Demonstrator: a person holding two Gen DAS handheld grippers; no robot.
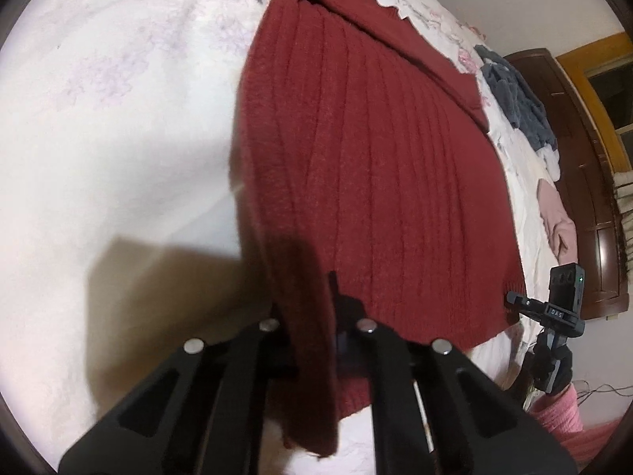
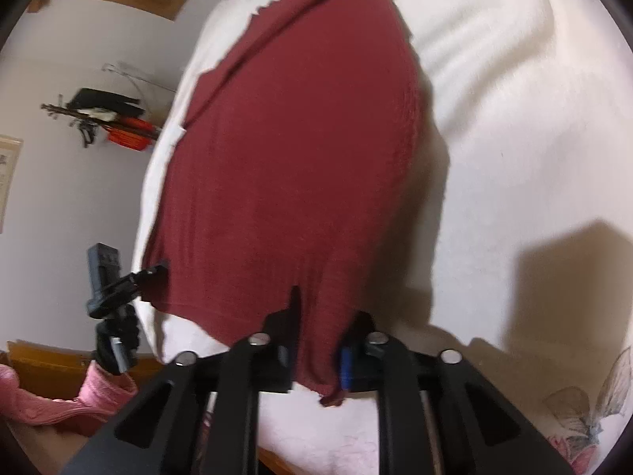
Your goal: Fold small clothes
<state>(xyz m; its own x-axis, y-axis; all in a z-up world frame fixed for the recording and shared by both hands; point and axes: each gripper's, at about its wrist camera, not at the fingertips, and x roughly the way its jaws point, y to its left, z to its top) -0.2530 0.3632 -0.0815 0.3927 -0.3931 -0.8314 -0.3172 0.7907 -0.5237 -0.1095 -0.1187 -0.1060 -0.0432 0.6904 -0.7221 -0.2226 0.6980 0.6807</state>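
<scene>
A dark red ribbed knit garment [image 1: 376,166] lies spread on a white floral bedspread [image 1: 118,138]. My left gripper [image 1: 312,316] is shut on the garment's near left hem corner, and a strip of red knit hangs down between its fingers. In the right wrist view the same red garment [image 2: 289,158] stretches away, and my right gripper [image 2: 316,340] is shut on its near right hem corner. Each view shows the other gripper pinching the opposite hem corner: right gripper [image 1: 514,299], left gripper [image 2: 158,267]. Both hem corners are lifted slightly off the bed.
A grey-blue garment [image 1: 514,95] and a pink garment [image 1: 554,217] lie further along the bed. A dark wooden headboard [image 1: 573,158] stands behind them. A person's pink sleeve [image 2: 59,403] shows low. A wall shelf with dark and orange items [image 2: 114,118] hangs on the wall.
</scene>
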